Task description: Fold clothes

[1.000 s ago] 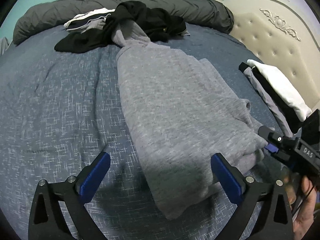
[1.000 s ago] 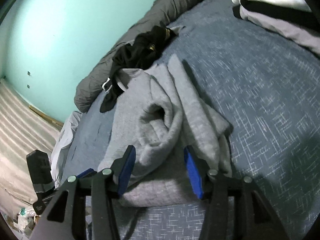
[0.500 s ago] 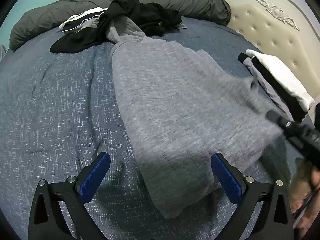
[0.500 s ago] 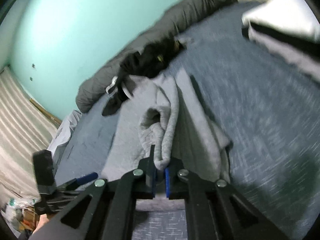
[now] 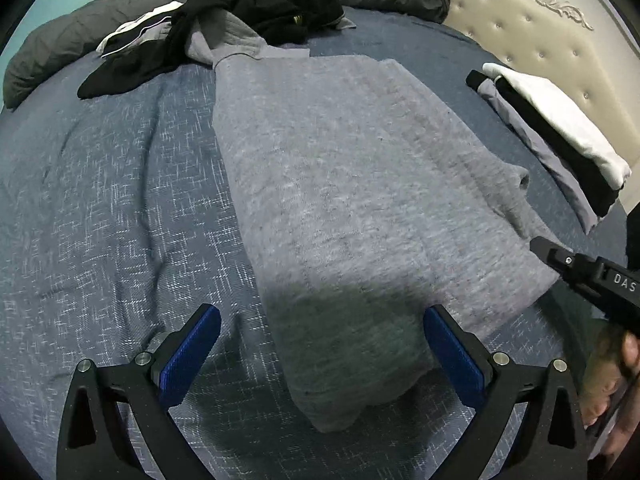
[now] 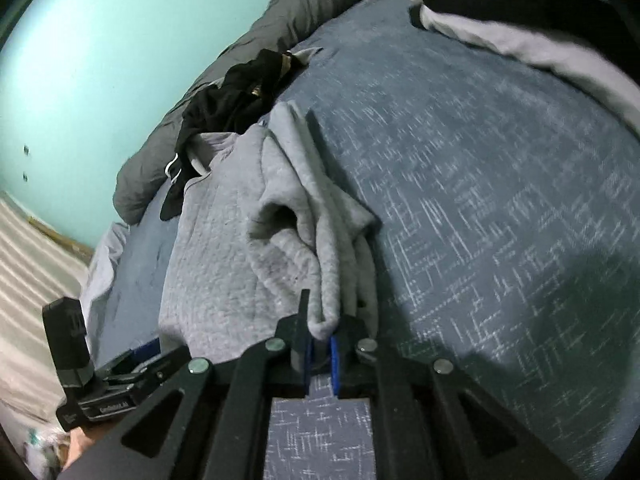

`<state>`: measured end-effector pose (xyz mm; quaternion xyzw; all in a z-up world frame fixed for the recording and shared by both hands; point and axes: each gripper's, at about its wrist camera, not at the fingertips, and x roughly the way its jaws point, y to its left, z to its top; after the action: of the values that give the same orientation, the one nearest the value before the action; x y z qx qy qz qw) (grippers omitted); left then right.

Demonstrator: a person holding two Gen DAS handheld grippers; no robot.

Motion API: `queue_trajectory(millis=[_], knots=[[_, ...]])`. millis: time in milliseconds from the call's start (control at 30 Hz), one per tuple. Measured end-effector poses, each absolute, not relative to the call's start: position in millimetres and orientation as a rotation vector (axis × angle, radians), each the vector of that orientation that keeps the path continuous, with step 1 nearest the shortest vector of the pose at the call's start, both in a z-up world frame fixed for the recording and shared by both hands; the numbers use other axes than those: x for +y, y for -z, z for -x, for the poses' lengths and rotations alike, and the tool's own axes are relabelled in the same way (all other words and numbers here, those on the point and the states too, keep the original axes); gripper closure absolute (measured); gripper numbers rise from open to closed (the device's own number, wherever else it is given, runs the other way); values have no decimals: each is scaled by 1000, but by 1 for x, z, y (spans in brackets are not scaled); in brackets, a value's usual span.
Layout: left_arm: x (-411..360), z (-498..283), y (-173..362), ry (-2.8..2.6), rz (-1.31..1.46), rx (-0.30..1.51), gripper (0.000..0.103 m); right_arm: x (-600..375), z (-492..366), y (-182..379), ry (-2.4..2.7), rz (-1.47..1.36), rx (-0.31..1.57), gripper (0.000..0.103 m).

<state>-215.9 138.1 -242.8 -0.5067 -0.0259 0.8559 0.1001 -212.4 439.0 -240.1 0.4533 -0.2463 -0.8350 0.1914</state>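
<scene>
The right gripper (image 6: 320,354) is clamped on a bunched fold at the edge of the grey sweater (image 5: 348,208), its blue pads nearly together with cloth between. The left gripper (image 5: 320,354) stands wide apart, holding nothing, over the sweater's near hem. The sweater lies lengthwise on the blue bed (image 5: 100,200). Only the left view shows the headboard (image 5: 532,28) and the whole folded stack (image 5: 560,136); only the right view shows the turquoise wall (image 6: 120,40) and floor (image 6: 24,264).
</scene>
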Motion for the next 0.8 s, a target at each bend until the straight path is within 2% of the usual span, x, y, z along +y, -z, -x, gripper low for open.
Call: queue_trajectory(millis=[200,267,467,800], knots=[[137,216,242,-2539,1499,-78,0,448,211,230,2422,-1205,-728,88],[135,215,239,-2543,1494,-89,0,449,207,215,2466,-1120,-705,85],[127,212,232,-2555,1484,-115,0,421,204,199,2412,-1006,-573,84],[130,214,236,-2546,1495,-113,0,388,217,230,2423,-1241,-402,84]])
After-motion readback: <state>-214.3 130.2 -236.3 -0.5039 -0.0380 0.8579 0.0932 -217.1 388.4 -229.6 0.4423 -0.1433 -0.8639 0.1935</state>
